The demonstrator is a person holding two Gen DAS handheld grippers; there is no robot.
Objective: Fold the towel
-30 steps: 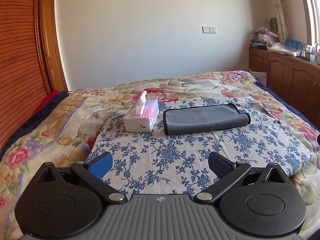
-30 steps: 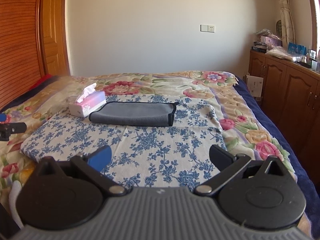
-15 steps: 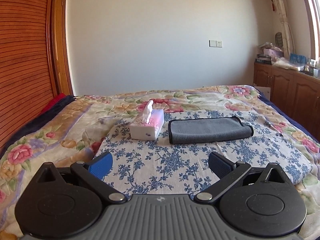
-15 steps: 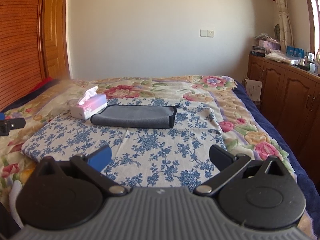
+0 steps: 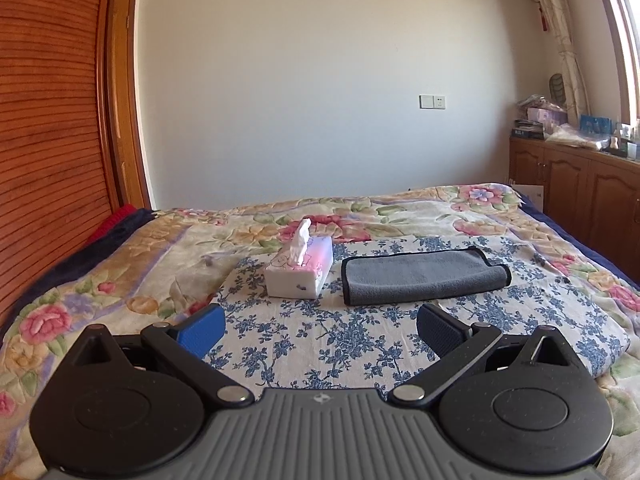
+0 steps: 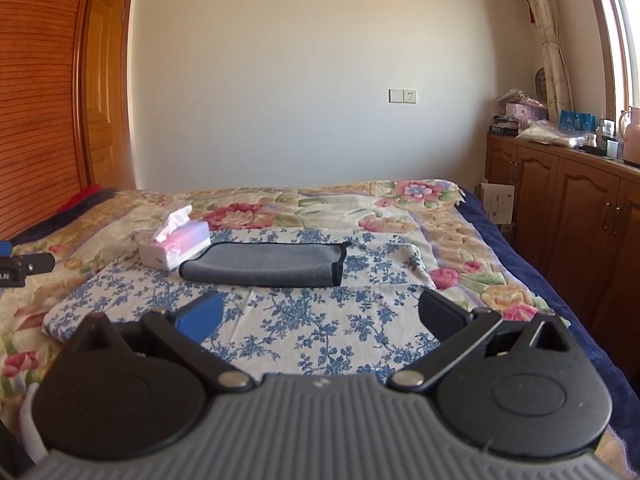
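Note:
A grey towel with black trim [image 5: 424, 278] lies folded into a long strip on a blue-flowered white cloth [image 5: 340, 340] on the bed. It also shows in the right wrist view [image 6: 266, 264]. My left gripper [image 5: 320, 330] is open and empty, held above the cloth well short of the towel. My right gripper [image 6: 320, 316] is open and empty, also short of the towel. The tip of the left gripper shows at the left edge of the right wrist view [image 6: 24, 268].
A white and pink tissue box [image 5: 300, 268] stands just left of the towel, also in the right wrist view [image 6: 176, 246]. A wooden headboard [image 5: 44, 160] rises on the left. Wooden cabinets [image 6: 568, 216] with clutter on top line the right wall.
Both grippers have tilted upward and drawn back a little, so the bed sits lower in both views. The towel and tissue box have not moved. Both grippers stay open.

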